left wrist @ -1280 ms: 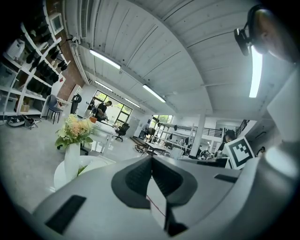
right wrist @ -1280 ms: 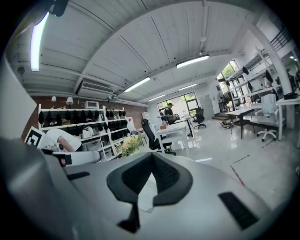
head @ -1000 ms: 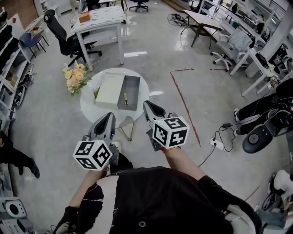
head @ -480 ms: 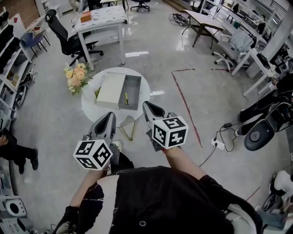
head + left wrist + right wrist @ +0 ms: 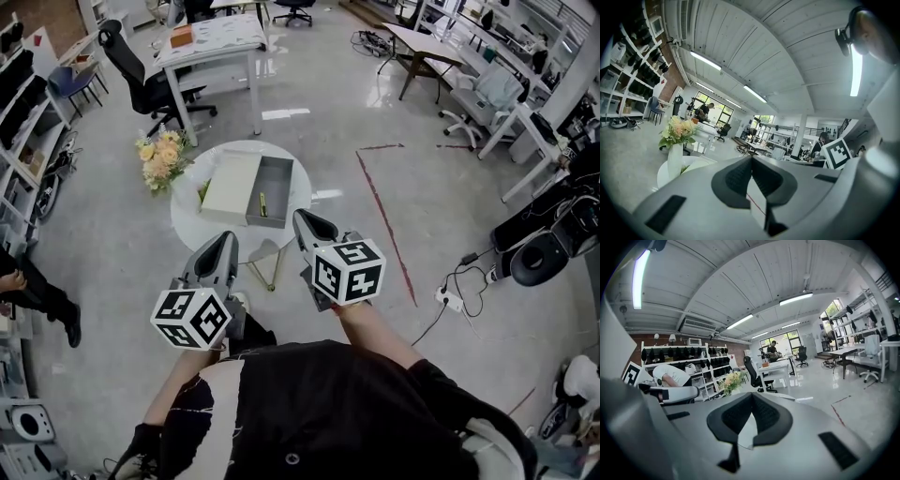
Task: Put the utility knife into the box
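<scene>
Lying inside box [image 5: 277,184], utility knife [image 5: 262,204] shows in head view only.

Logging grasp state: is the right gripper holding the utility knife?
No, the right gripper is shut on nothing, and the utility knife lies in the box.

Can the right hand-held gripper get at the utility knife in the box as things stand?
Probably yes, after a reach forward. The utility knife lies uncovered in the open box, with nothing above it. The right hand-held gripper is close to the person's body, short of the box, jaws shut and empty.
</scene>
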`<state>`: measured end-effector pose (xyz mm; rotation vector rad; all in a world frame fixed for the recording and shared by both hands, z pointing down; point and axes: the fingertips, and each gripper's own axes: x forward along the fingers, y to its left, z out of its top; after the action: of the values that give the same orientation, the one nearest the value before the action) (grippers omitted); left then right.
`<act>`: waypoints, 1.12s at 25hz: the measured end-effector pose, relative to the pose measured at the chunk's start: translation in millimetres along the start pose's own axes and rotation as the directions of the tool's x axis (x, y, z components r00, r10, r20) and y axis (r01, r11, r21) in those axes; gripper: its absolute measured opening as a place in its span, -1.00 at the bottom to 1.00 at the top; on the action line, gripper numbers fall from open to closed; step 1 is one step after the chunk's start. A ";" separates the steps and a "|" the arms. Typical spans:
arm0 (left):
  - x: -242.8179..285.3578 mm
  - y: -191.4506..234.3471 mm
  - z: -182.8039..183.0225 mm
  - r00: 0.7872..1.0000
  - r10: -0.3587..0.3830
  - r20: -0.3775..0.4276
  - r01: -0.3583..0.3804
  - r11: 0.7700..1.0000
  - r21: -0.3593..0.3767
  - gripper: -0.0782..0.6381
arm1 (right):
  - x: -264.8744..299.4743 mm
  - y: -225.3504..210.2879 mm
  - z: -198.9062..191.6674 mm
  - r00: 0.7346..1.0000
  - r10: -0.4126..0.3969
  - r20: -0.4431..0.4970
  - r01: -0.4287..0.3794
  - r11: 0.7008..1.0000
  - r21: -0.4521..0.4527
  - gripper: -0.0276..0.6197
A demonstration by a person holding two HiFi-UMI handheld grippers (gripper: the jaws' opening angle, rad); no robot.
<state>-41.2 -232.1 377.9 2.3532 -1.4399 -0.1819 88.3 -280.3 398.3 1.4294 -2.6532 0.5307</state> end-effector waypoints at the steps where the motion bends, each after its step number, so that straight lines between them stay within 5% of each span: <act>1: -0.3 0.7 0.7 1.000 0.002 0.001 -0.002 1.000 0.001 -0.75 | 0.8 0.1 0.2 1.000 0.001 0.001 -0.001 1.000 0.000 -0.90; 28: 18.3 20.3 16.1 1.000 -0.004 -0.001 0.004 1.000 0.005 -0.75 | 28.1 -0.6 13.2 1.000 0.003 0.011 -0.003 1.000 0.001 -0.90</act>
<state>-54.4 -260.5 372.3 2.3593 -1.4372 -0.1780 74.2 -307.4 392.6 1.4325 -2.6642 0.5269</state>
